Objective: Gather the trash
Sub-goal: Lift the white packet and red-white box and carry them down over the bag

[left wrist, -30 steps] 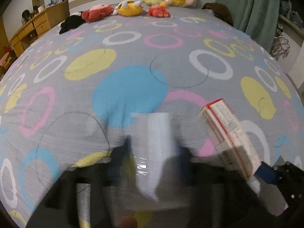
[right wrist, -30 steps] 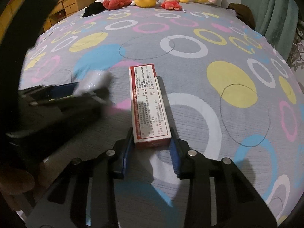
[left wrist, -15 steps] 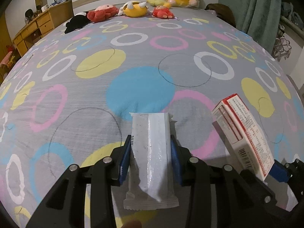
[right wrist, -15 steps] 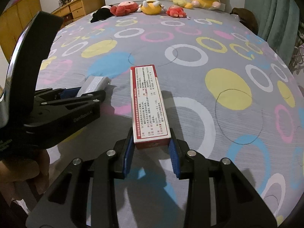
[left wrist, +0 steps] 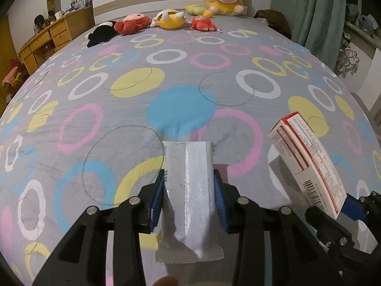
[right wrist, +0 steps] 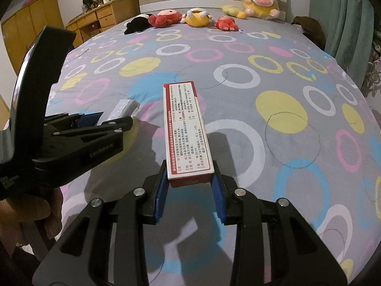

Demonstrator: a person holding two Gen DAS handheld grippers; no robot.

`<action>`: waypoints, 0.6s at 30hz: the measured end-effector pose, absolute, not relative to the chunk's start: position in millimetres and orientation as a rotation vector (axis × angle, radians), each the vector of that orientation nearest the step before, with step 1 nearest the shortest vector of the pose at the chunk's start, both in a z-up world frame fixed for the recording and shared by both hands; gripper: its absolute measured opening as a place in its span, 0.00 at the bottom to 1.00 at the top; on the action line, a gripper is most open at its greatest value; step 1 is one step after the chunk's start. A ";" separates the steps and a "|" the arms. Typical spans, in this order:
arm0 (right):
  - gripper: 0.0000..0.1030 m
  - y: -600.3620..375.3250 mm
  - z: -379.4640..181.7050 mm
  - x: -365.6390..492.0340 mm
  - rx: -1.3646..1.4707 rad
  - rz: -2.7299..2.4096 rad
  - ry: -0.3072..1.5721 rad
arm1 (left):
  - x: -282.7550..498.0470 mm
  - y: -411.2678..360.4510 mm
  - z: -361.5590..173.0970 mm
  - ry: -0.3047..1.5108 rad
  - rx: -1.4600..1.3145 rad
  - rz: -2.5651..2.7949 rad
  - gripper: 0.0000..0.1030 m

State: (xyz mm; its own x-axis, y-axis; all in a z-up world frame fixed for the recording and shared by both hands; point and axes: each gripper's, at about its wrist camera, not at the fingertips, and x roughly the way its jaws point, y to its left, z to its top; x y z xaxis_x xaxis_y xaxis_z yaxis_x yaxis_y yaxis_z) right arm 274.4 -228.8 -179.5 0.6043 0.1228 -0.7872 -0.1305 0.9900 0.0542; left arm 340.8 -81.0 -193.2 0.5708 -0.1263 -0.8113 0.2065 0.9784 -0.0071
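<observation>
Left wrist view: left tongs [left wrist: 189, 199] clamped on a white wrapper [left wrist: 188, 186], blue pads pressing both long edges. Wrapper held above the bed [left wrist: 119, 124], its crimped end hanging toward the camera. At right, a red-and-white box [left wrist: 309, 164] tilted in the right tongs [left wrist: 350, 208], barcode end nearest the pads. Plush toys [left wrist: 169, 20] lined up at the headboard; a dresser [left wrist: 50, 38] far left.

Right wrist view: right tongs [right wrist: 190, 190] closed on the box [right wrist: 185, 131] at its near end; box points away, printed face up, clear of the bedspread. Left tongs [right wrist: 95, 121] at left, wrapper [right wrist: 122, 109] showing between the pads. A hand [right wrist: 31, 212] grips that handle.
</observation>
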 end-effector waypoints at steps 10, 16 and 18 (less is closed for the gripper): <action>0.32 -229.3 -160.6 235.3 0.011 0.151 0.881 | 300.8 -85.5 -173.3 0.908 0.105 -0.241 0.37; 0.32 -231.3 -149.4 201.4 0.018 0.136 0.857 | 274.9 -85.4 -162.7 0.892 0.105 -0.263 0.37; 0.32 -232.2 -147.4 187.1 0.022 0.129 0.851 | 264.9 -85.6 -159.7 0.893 0.094 -0.280 0.37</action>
State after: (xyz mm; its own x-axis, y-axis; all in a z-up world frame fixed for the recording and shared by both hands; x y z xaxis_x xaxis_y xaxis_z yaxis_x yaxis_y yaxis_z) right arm 187.1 -232.2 -147.4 0.6516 0.1219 -0.7487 -0.1046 0.9920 0.0705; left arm 264.9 -85.6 -159.7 0.5933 -0.2014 -0.7794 0.2797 0.9594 -0.0350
